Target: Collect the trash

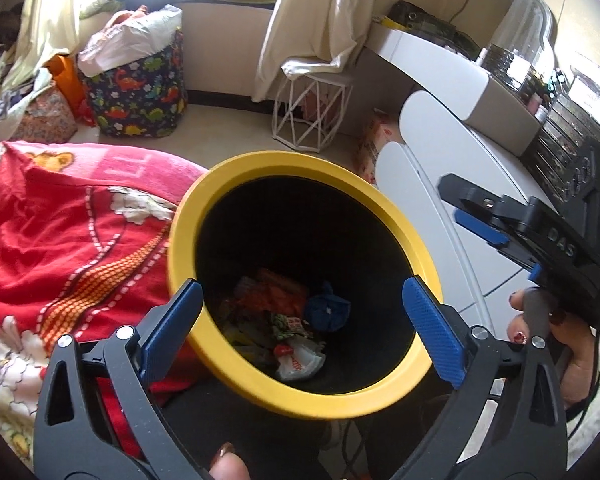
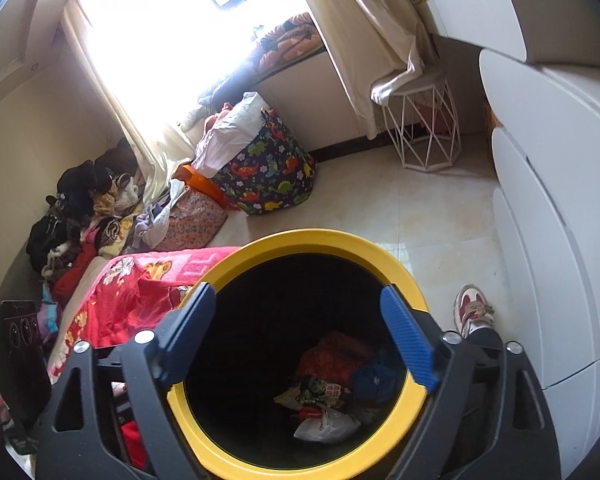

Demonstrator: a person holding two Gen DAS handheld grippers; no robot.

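Left wrist view: bed with red blanket point(image 1: 60, 240) fills the left side, its edge touching or just behind the bin's left rim; cannot tell which. White cabinet point(image 1: 439, 208) on the right, floor between. The bin point(image 1: 311, 404), black inside with a yellow rim, stands near and centre, upright. Trash sits at its bottom: a white wrapper point(image 1: 300, 364) nearest, a blue wad point(image 1: 325, 308) to the right, orange and red packets behind.

Left gripper point(image 1: 303, 336) hangs over the bin mouth, jaws spread wide, nothing between them. Right gripper point(image 1: 475, 216) shows at the right edge, held in a hand point(image 1: 555, 340). From its own camera the right gripper point(image 2: 300, 344) is likewise spread over the bin, empty.

Judgement: both drops look done; more litter presumably waits elsewhere, none seen here.

Risks:
- Both tools crowd one opening. Pulling them out together could knock them against each other or catch the rim.
- A catch on the rim could tip the bin and spill its load.
- Blanket close at the left; a low swing that way could snag cloth.
- Shoe point(image 2: 473, 312) stands near the bin's right side; a step could kick it.
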